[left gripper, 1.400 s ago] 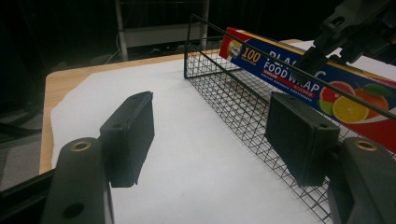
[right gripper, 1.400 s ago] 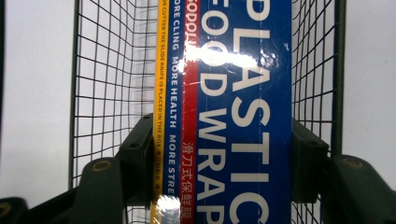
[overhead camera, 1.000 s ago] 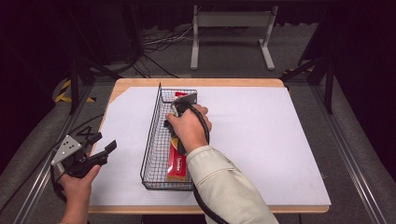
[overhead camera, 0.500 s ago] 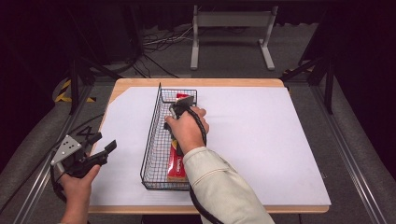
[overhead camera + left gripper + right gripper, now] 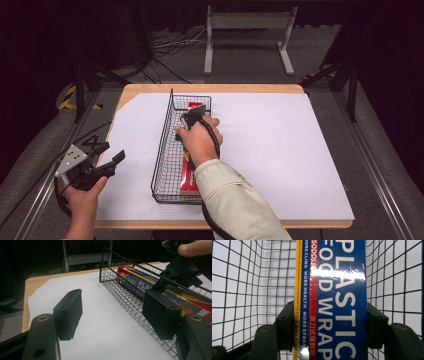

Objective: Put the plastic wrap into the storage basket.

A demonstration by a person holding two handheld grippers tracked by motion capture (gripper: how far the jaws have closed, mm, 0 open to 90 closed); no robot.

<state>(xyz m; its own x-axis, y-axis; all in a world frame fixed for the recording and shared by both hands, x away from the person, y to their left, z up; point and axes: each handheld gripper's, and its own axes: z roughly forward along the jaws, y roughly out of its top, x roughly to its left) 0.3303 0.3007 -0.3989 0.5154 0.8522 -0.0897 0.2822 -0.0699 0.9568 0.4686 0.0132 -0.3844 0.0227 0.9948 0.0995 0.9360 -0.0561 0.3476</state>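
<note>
Plastic wrap box [image 5: 189,167] lies lengthwise in the wire basket [image 5: 165,150], centre frame. My right gripper [image 5: 194,116] is clamped across its width. I judge it light, stiff cardboard with glossy, slippery faces; grip mid-length. Left gripper [image 5: 102,161], lower left, hangs released.

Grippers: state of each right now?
Left gripper: open, holding nothing, beside the wire basket.
Right gripper: shut on the plastic wrap box, inside the basket.
</note>
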